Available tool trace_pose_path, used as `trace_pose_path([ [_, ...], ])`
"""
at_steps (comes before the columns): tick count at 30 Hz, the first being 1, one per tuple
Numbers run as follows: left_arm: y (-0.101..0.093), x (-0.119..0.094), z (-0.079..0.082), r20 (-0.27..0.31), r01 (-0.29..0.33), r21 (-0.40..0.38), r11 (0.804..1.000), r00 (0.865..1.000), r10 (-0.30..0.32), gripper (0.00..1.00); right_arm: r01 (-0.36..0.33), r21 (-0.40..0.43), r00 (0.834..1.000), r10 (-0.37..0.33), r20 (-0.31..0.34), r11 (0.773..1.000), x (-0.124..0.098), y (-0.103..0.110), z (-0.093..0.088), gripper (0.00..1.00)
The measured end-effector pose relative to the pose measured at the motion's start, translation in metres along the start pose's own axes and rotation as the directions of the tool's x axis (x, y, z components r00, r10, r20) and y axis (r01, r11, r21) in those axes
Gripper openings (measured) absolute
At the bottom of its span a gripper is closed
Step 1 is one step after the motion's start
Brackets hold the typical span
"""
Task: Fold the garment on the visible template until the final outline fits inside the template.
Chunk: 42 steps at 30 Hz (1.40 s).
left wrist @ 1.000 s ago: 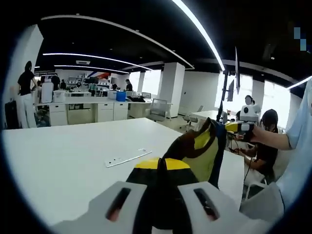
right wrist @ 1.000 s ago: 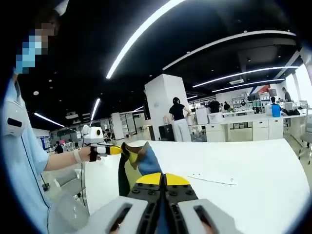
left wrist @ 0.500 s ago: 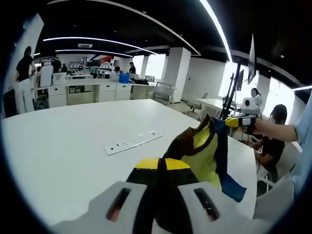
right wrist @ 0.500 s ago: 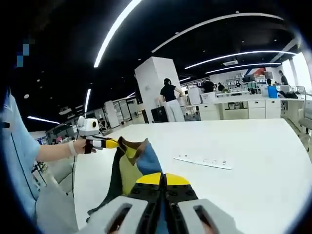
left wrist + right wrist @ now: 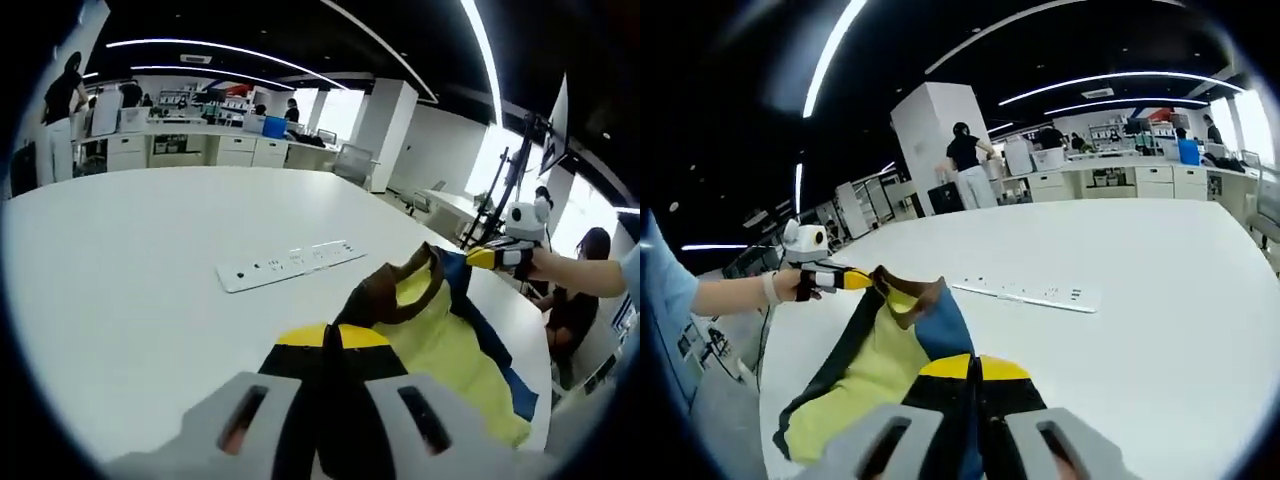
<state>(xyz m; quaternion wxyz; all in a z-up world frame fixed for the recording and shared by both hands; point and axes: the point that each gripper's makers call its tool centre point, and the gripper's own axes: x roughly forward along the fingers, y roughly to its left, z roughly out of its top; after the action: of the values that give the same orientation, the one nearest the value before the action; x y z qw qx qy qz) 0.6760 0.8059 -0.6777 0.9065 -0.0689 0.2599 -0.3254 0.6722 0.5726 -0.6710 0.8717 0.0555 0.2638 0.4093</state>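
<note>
Left gripper [image 5: 335,340] jaws closed on the near edge of the garment [image 5: 440,345]; right gripper [image 5: 975,368] likewise pinched on the opposite edge, cloth stretched between the two and sagging onto the near right part of the white table [image 5: 130,300].

Risks, judged from this: no template outline can be made out on the table, so the cloth may be laid off its mark; the garment lies close to the table edge and a loose end could slide off; uneven tension between the grips could twist the collar or pull an edge free.

Count: one garment (yellow, blue, brown collar); two grippers; one white power strip [image 5: 290,267], far of the garment, apart from it; one table.
</note>
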Motion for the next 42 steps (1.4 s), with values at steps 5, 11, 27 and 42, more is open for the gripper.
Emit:
trace_pose_path([
  [5, 0.013, 0.022, -0.017, -0.038, -0.006, -0.052, 0.999, 0.999, 0.004, 0.0, 0.015, -0.01, 0.998, -0.015, -0.061, 1.0, 0.017, -0.018, -0.019, 0.0],
  [11, 0.027, 0.04, -0.031, -0.065, -0.026, -0.063, 0.998, 0.998, 0.021, 0.0, 0.033, 0.003, 0.994, -0.032, -0.106, 0.999, 0.031, -0.037, -0.035, 0.0],
  [27, 0.041, 0.057, -0.048, -0.09, -0.044, -0.101, 0.994, 0.995, 0.035, 0.0, 0.049, 0.018, 0.988, -0.045, -0.149, 0.999, 0.045, -0.05, -0.052, 0.0],
  [42, 0.021, 0.055, -0.036, -0.061, 0.029, -0.038, 0.999, 0.998, -0.031, 0.47, 0.017, -0.078, 0.989, -0.028, -0.142, 0.997, 0.04, -0.034, -0.048, 0.42],
])
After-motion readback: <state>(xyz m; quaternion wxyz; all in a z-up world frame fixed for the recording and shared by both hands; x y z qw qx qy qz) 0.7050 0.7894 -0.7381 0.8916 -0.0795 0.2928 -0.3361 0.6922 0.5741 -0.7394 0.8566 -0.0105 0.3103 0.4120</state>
